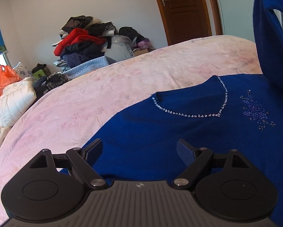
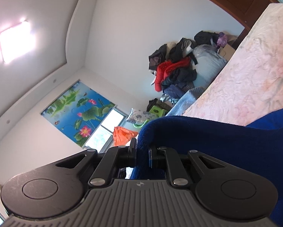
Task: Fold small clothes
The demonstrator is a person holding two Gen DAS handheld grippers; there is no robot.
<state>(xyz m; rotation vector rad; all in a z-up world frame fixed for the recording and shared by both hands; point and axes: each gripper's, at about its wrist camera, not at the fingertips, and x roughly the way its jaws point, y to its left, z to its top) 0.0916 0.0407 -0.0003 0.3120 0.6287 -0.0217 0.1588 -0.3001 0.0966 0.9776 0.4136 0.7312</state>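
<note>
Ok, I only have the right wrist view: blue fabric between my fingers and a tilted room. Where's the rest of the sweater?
Observer: The blue sweater lies flat on the pink bedspread, its rhinestone neckline facing up.
Operator: And the piece I'm holding?
Observer: It is a sleeve, lifted high above the body at the sweater's right side.
Operator: Left gripper?
Observer: The left gripper is open, hovering low over the chest area, gripping nothing.

A home bedroom: pink-sheeted bed [image 1: 122, 87], heaped clothes [image 1: 80, 41], wooden door [image 1: 185, 9], lotus-print blind [image 2: 79, 111].
</note>
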